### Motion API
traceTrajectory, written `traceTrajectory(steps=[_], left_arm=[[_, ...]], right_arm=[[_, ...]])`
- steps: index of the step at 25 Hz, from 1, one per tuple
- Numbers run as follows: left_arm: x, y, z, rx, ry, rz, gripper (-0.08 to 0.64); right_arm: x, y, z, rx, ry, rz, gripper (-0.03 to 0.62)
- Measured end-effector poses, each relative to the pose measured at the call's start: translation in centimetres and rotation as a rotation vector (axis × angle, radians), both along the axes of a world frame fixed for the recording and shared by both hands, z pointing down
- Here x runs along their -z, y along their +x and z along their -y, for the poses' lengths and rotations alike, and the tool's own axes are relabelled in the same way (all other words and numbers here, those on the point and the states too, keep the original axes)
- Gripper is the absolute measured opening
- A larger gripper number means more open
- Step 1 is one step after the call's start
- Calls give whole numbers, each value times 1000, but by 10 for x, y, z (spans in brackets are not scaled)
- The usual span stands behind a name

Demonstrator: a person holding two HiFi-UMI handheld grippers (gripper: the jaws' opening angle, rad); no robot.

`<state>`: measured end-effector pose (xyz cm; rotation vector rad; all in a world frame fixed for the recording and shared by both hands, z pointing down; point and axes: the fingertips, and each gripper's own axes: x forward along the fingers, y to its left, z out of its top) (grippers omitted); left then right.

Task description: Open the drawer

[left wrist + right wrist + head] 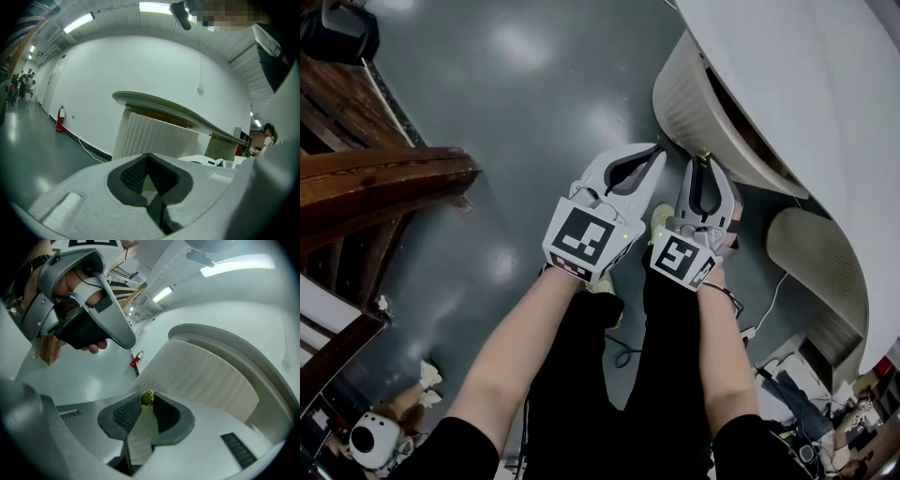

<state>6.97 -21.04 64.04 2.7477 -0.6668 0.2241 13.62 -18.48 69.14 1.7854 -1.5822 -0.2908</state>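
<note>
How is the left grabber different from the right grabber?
The left gripper is shut on nothing; the right gripper pinches a small gold knob. The left gripper hangs apart from the ribbed white cabinet; the right gripper is up at its front. Both are grey, with dark pads and a marker cube.

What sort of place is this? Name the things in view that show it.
Probably a large indoor hall or lobby: a curved white counter with a ribbed front, a polished grey floor, and a red fire extinguisher against a long white wall.
</note>
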Motion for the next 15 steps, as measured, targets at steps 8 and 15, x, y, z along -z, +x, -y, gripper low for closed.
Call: traceTrajectory(steps=[8,15], left_arm=[[-1,-13,-23,5,-13,16,9],[5,-29,-36,14,-13,26,9]], right_arm=[[-2,-22,-21,16,-15,15,87],[-1,-43,-36,27,-30,31,84]])
